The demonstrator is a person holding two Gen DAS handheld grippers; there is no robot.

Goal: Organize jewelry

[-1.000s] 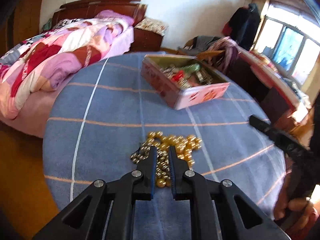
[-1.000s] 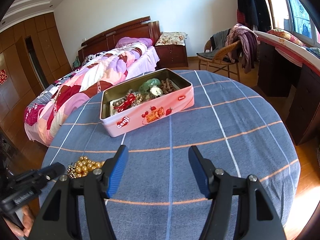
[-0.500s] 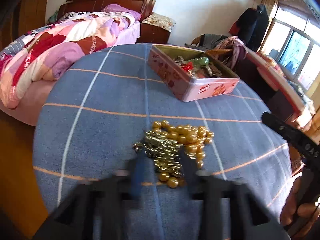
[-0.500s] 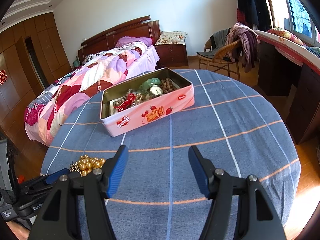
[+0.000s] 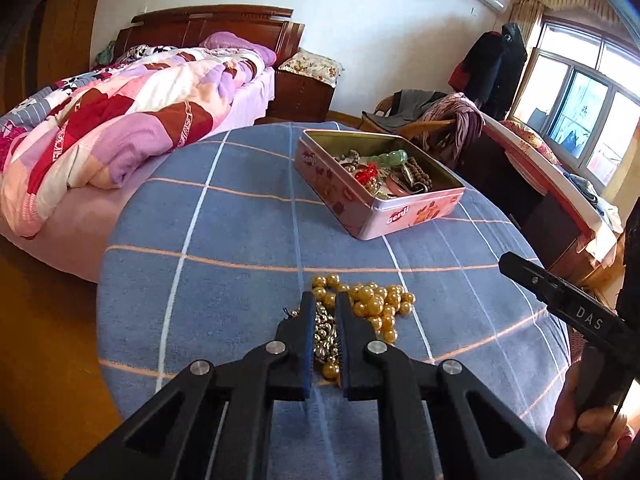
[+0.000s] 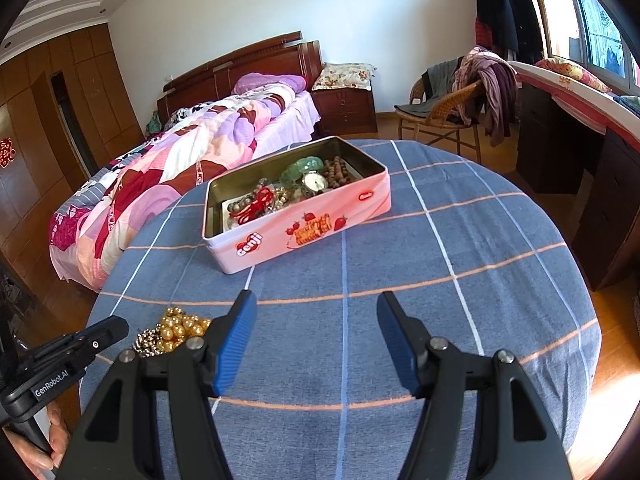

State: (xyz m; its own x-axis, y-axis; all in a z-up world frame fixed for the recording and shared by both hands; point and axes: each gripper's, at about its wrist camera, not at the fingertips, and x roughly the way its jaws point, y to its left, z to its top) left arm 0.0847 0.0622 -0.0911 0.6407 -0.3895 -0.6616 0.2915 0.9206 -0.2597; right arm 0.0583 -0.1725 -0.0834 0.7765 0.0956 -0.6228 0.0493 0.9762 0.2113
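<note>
A pile of gold bead strands (image 5: 374,304) lies on the blue checked tablecloth (image 5: 224,280), with a silver-gold chain (image 5: 322,334) in it. My left gripper (image 5: 325,300) stands over the pile, its jaws narrowed around the chain; whether it grips is unclear. The pile also shows in the right wrist view (image 6: 176,330). The pink open tin (image 6: 296,232) holds several jewelry pieces; it also shows in the left wrist view (image 5: 380,220). My right gripper (image 6: 316,300) is open and empty above the cloth, in front of the tin.
A bed with a patchwork quilt (image 5: 112,120) stands left of the round table. A wicker chair with clothes (image 6: 452,112) and a dark desk (image 6: 568,152) stand at the back right. The table edge is close on the left.
My left gripper opened and pulled back from the pile, then came down on it again with narrowed jaws. The right gripper has not moved.
</note>
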